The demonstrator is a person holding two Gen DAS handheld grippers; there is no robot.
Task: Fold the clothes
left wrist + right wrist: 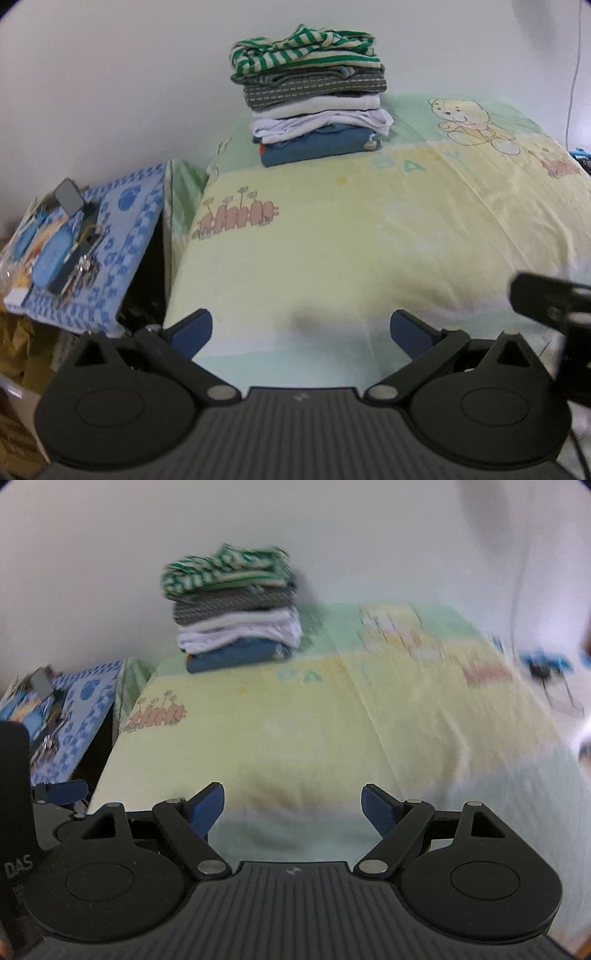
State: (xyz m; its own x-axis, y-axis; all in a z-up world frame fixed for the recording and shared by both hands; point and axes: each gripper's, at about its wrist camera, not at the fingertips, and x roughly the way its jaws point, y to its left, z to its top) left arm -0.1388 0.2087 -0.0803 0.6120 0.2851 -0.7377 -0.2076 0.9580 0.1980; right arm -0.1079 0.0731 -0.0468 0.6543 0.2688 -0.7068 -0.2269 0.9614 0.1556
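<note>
From the left wrist view, the left gripper (301, 334) hangs low over the near edge of the bed sheet (369, 240), and its blue fingers (194, 330) are spread wide with nothing between them. The stack of folded clothes (314, 99) sits at the far side of the bed, close to the wall, with a green striped top (299, 48) on it. No loose clothes show on the sheet here. So I think this could be the pause before fetching another piece, or the end when all are folded. I cannot tell which.

To the left, well apart from the stack, a blue checked cloth (122, 236) holds keys (81, 269) and small things. Nothing lies between the gripper and the stack.

From the right wrist view, which is blurry, the right gripper (293, 806) is also wide apart and holds nothing. The stack sits far off on the left. The sheet in front is bare. At the left edge, part of the left gripper peeks in, just beside this one.
</note>
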